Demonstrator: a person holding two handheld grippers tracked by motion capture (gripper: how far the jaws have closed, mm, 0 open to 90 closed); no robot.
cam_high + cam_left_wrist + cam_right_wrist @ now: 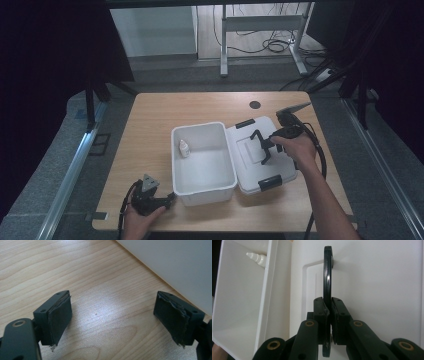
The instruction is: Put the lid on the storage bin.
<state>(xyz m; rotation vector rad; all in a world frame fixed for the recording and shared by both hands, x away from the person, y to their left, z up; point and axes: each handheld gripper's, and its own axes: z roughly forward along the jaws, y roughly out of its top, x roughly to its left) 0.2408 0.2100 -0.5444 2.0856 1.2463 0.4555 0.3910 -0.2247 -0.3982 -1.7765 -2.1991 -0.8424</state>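
A white plastic box (204,165) sits open in the middle of the wooden table (150,120). Its white lid (260,150) lies flat on the table, just to the right of the box and touching it. The lid has black clips (270,182) at its near and far edges and a black handle (261,142) that stands up from its top.

Inside the box, by the left wall, there is a small white dropper bottle (184,148). In the right gripper view the bottle (258,258) leans in the top corner of the box (239,302).

The right gripper (267,146) is over the lid, held by the person's right hand (297,147). Its fingers (320,315) are pressed together on the thin black handle (327,277) — one on each side of it.

The left gripper (170,200) rests on the table near the front left corner of the box, held by the left hand (137,220). In the left gripper view its fingers (60,317) are wide apart with bare table (105,315) between them — and the white wall of the box (180,267) is just beside the right one.
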